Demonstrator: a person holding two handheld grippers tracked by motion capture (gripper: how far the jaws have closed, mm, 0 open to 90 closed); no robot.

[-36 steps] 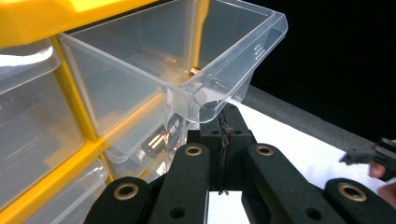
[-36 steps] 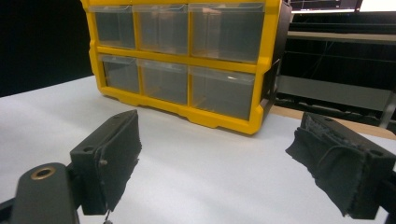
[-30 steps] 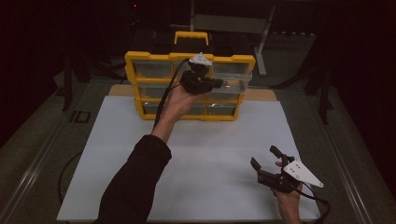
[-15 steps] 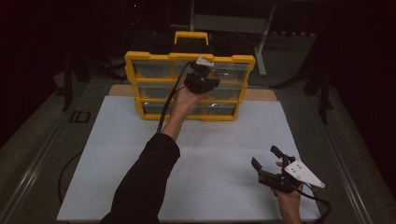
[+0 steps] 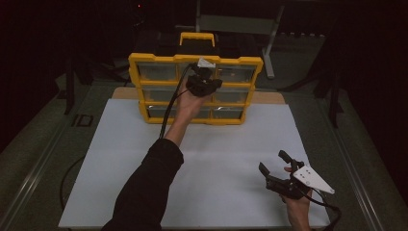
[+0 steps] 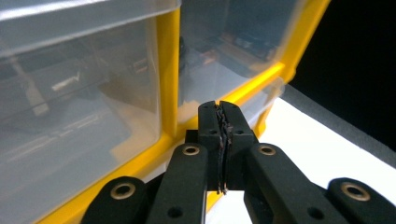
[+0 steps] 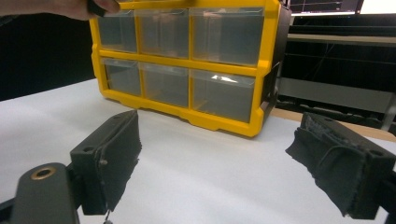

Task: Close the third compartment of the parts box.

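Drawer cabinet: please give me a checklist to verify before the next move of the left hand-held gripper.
1. Left hand-held gripper jaws shut, nothing between them: ok.
2. Left hand-held gripper is at the cabinet front, by the yellow divider: ok.
3. Jaws hooked on a drawer edge: cannot tell.
4. Drawers all pushed in: ok.
5. Right hand-held gripper open, apart from the cabinet: ok.
6. White mat before the cabinet free of objects: ok.

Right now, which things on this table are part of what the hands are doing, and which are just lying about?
In the job:
- yellow drawer cabinet, with clear drawers
- left gripper, jaws shut, up against the cabinet's drawers

Standing by:
- right gripper, jaws open, low over the sheet, away from the cabinet
- white sheet on the table
- metal stand behind the cabinet
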